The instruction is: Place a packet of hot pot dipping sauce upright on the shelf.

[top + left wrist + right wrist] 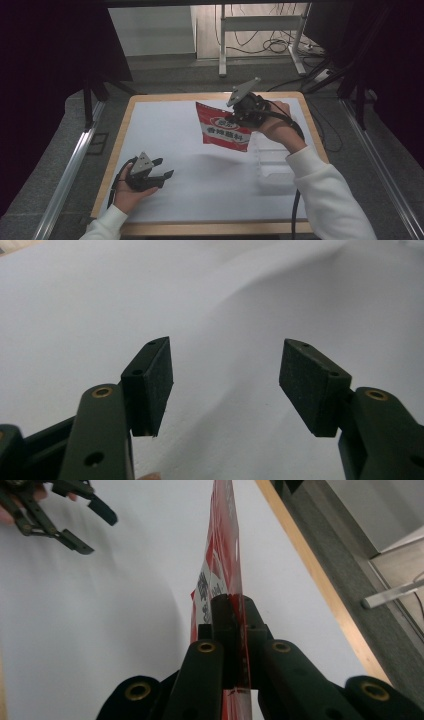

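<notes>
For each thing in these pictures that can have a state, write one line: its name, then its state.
Red snack packet: sealed as far as can be seen, lifted off the table, pinched at its edge.
Right gripper: shut on the packet, held above the table.
Left gripper: open, jaws wide apart, nothing between them, low over the table.
Clear plastic tray: lying on the table, looks empty.

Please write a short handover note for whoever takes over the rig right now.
Right gripper: shut on the red packet, held up above the table, edge clamped between the jaws.
Left gripper: open, holding nothing, low over the table's near left.
Clear tray sits at the right side, under the right forearm.
Done: packet picked up.
Left: probably set the packet down, perhaps into the tray; destination unclear.
</notes>
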{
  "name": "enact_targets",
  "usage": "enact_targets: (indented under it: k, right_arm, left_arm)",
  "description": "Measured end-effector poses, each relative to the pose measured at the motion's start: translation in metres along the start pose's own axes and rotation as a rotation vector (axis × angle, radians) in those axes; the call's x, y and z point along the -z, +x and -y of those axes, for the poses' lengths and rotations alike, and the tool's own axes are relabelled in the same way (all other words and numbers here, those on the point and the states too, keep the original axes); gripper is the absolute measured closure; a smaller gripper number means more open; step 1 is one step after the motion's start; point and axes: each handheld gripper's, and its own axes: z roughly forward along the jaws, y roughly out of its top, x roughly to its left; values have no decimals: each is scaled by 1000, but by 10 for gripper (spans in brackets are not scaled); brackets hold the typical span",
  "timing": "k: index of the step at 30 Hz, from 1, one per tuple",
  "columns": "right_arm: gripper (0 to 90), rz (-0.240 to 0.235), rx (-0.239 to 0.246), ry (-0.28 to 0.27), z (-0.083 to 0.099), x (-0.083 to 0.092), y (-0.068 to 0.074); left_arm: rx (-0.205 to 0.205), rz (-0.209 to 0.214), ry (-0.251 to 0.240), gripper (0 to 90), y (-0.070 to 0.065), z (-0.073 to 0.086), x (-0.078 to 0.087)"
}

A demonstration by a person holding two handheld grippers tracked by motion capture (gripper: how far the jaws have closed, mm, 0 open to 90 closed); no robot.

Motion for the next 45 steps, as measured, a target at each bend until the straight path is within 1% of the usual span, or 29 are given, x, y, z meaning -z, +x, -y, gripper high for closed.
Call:
enact_targets:
  k: [1,3,5,6,9,10,11,12,13,16,20,22,23,24,27,30,32,40,43,45]
  right_arm:
    - [887,14,-15,-2,4,3,-7]
    - [887,26,-37,3,8,7,-13]
    - [887,37,-41,-1,11,10,-17]
    - [887,37,-41,-1,11,10,-17]
    - [887,60,-47,-9,14,21,-23]
    - [887,60,-47,-9,14,21,-23]
    - [887,68,-55,-17,16,26,-26]
    - [887,68,-55,-17,16,26,-26]
    - [887,82,-65,-12,18,31,-31]
    - [887,88,-75,-9,21,34,-35]
    - [887,117,-90,-5,28,42,-44]
    - [887,121,-96,-5,29,43,-46]
    - [887,124,-112,-14,32,44,-51]
    - [887,124,-112,-14,32,44,-51]
    - [887,128,-134,-28,36,48,-61]
    - [887,133,-141,-31,38,50,-64]
    - [887,144,-144,-21,39,53,-69]
    - [887,164,-162,-33,44,60,-79]
    - [886,178,-175,-28,50,62,-86]
    - [886,177,-168,-34,54,62,-89]
  left_arm:
    - [1,-1,1,379,0,0,0]
    - [1,-2,2,379,0,0,0]
    - [2,-2,6,379,0,0,-1]
    - [2,-2,6,379,0,0,-1]
    - [-1,-3,11,381,0,1,-2]
    - [-1,-3,11,381,0,1,-2]
    - [-2,-2,12,381,-1,1,-3]
    - [-2,-2,12,381,-1,1,-3]
    - [-1,-2,12,381,-1,1,-3]
    - [-1,-1,13,380,-1,1,-3]
    - [1,2,16,380,0,1,-4]
    - [0,3,18,379,0,1,-5]
    - [-2,4,21,377,0,1,-5]
    - [-2,4,21,377,0,1,-5]
    - [-1,7,22,376,0,1,-4]
    - [1,6,23,375,1,1,-5]
    - [1,6,24,375,0,1,-5]
    - [1,4,27,374,1,2,-5]
    - [4,3,27,374,2,2,-5]
    - [4,0,27,374,1,2,-5]
